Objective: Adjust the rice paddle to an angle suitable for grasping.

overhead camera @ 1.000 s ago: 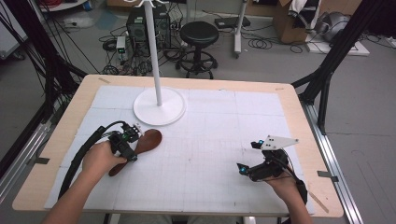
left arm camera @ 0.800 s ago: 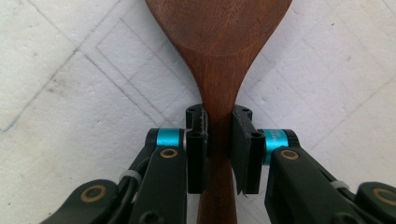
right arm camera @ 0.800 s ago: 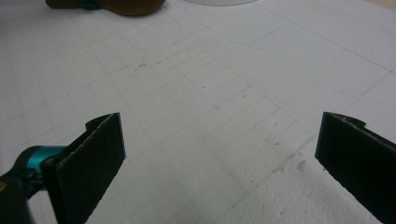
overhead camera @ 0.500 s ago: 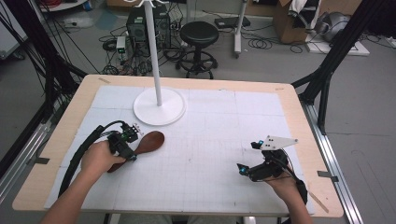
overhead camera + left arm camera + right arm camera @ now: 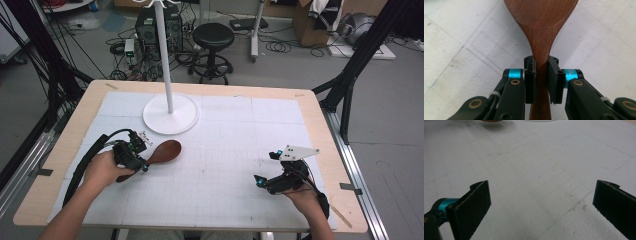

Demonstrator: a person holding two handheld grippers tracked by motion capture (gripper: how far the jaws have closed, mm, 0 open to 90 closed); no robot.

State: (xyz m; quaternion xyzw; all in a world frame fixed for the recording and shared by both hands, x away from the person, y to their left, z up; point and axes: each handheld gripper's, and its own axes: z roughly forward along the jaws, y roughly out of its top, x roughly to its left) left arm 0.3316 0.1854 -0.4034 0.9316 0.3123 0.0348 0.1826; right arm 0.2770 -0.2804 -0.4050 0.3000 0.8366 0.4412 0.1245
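The left gripper (image 5: 541, 75) has its jaws clenched on the neck of the wooden spoon (image 5: 541, 27), bowl beyond the tips. The right gripper (image 5: 541, 202) has its jaws spread wide over bare desk (image 5: 235, 150), well apart from the white stand base (image 5: 170, 114).

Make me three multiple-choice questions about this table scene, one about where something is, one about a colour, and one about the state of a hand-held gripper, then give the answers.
1. Where does the white stand's base sit relative to the wooden spoon?
A. Farther from the person
B. Nearer the person
C. On top of it

2. What colour is the spoon?
A. White
B. Brown
C. Blue

3. How is the left hand-held gripper?
A. Wide open over bare table
B. Shut on the spoon's handle
C. Holding the stand's pole

Answers: 1 A, the base lies beyond the spoon in the high view. 2 B, the wood is dark brown. 3 B, both pads press the handle just below the bowl.
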